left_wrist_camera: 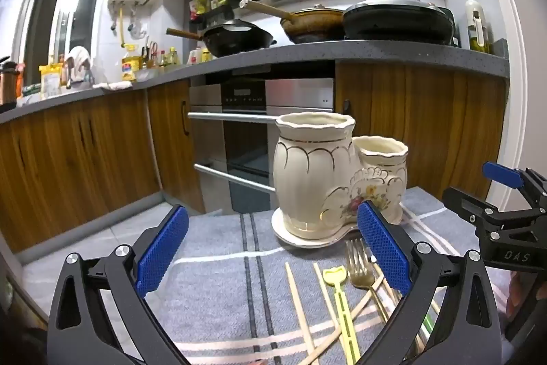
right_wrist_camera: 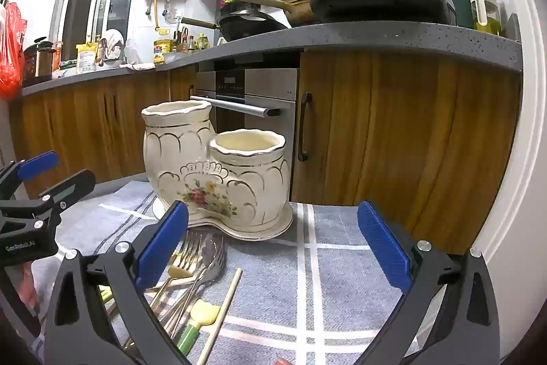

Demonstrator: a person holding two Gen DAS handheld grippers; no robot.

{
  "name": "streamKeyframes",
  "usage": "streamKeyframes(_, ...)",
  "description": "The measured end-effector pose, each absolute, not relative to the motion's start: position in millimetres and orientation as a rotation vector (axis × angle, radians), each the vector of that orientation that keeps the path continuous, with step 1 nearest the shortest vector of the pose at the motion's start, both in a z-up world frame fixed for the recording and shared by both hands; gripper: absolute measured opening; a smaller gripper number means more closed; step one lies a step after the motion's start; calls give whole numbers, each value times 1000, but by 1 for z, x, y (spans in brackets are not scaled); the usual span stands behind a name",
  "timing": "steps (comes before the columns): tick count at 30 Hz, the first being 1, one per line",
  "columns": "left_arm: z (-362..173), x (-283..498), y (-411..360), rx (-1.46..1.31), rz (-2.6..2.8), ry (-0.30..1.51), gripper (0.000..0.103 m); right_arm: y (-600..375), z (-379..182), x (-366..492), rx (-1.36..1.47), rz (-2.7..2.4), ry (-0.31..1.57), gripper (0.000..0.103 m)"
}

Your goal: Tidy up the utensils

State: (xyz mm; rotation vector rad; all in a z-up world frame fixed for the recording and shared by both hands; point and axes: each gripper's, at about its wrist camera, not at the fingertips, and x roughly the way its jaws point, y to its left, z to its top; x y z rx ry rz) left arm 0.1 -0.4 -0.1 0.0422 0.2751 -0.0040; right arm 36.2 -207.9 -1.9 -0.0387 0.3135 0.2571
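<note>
Your left gripper [left_wrist_camera: 273,248] and right gripper [right_wrist_camera: 273,248] both stand spread wide, nothing between the pads. The holder [right_wrist_camera: 218,173], two joined cups on one tray, sits near the cloth's [right_wrist_camera: 342,262] far edge. Bare cloth lies open to its right. The utensils [left_wrist_camera: 345,296] lie heaped before it: two forks [right_wrist_camera: 186,250], several chopsticks, partly hidden behind your fingers, so no sure count.

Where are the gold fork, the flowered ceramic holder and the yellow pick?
gold fork [left_wrist_camera: 359,265], left wrist view, on its tines.
flowered ceramic holder [right_wrist_camera: 218,180], right wrist view, on its painted front.
yellow pick [left_wrist_camera: 336,276], left wrist view, on its flat head.
</note>
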Motion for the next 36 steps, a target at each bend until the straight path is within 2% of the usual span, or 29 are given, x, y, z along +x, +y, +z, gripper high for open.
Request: streamKeyframes(36, 0, 0, -1, 39, -5, 278, 98, -210, -2, 36, -27, 246, 332, 98)
